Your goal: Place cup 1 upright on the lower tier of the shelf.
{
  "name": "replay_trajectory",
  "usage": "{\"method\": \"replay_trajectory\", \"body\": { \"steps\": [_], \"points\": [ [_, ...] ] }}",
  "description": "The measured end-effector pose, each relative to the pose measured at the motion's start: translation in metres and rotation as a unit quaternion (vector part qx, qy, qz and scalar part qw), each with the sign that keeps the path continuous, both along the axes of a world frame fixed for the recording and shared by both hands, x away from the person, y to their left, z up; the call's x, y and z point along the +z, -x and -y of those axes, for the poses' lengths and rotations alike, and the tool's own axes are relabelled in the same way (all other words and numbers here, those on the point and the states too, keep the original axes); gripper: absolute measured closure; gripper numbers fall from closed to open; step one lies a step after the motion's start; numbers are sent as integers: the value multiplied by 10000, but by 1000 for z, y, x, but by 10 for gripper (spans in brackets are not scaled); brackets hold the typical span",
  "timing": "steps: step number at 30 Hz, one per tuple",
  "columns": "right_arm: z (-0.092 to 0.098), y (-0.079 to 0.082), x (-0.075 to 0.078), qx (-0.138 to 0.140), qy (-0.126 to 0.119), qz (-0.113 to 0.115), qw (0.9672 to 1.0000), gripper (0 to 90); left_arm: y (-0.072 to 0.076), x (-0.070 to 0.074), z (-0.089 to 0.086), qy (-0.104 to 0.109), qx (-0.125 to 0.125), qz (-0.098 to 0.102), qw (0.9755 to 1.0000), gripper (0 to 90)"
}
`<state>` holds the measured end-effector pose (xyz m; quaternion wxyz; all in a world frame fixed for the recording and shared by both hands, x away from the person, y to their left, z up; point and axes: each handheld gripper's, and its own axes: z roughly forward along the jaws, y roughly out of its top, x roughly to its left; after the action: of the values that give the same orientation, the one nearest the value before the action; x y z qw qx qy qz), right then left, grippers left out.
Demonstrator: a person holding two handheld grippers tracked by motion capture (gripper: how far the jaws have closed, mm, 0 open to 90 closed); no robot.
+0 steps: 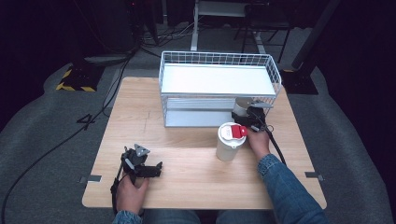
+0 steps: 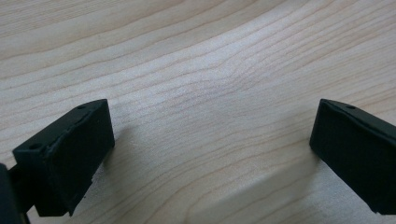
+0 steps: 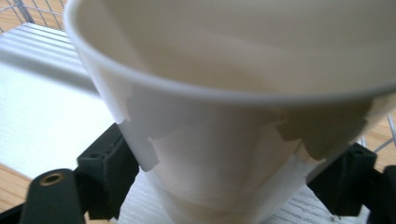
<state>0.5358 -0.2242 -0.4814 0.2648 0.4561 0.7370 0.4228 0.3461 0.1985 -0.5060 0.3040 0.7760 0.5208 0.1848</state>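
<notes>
Wooden desk (image 1: 187, 158): carries everything.
Wire basket (image 1: 219, 88): white, at the desk's far edge, flat shelves inside.
Lidded cup (image 1: 229, 141): white, red flap, upright just before the basket.
Small cup (image 3: 233, 116): white, upright at the basket's right front, mouth up.
Right hand-held gripper (image 1: 250, 116): jaws flank the small cup, released.
Left hand-held gripper (image 2: 212, 154): released, well left of the basket.
</notes>
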Motion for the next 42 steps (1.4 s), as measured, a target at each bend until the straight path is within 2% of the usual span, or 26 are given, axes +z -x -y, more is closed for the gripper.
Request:
{"method": "replay_trajectory", "body": {
  "steps": [3, 12, 20, 32, 39, 42],
  "points": [
    [-1, 0, 0, -22, -36, 7, 10000, 157, 0, 0, 0, -2, 0, 0, 10000, 3],
    [-3, 11, 7, -201, 15, 256, 9995, 148, 0, 0, 0, 3, 2, 1, 10000, 3],
    [-2, 22, 7, -436, -63, 195, 9988, 148, 0, 0, 0, 2, 2, 1, 10000, 3],
    [13, 47, 26, -243, -232, 354, 9988, 148, -1, 0, 0, 13, -6, 2, 10000, 3],
    [30, 62, 40, -117, -257, 281, 9992, 148, -1, 0, 0, 8, -29, -3, 10000, 3],
    [38, 70, 45, -15, -311, 323, 9990, 148, -2, 0, -1, -7, -90, 1, 10000, 3]
  ]
}}
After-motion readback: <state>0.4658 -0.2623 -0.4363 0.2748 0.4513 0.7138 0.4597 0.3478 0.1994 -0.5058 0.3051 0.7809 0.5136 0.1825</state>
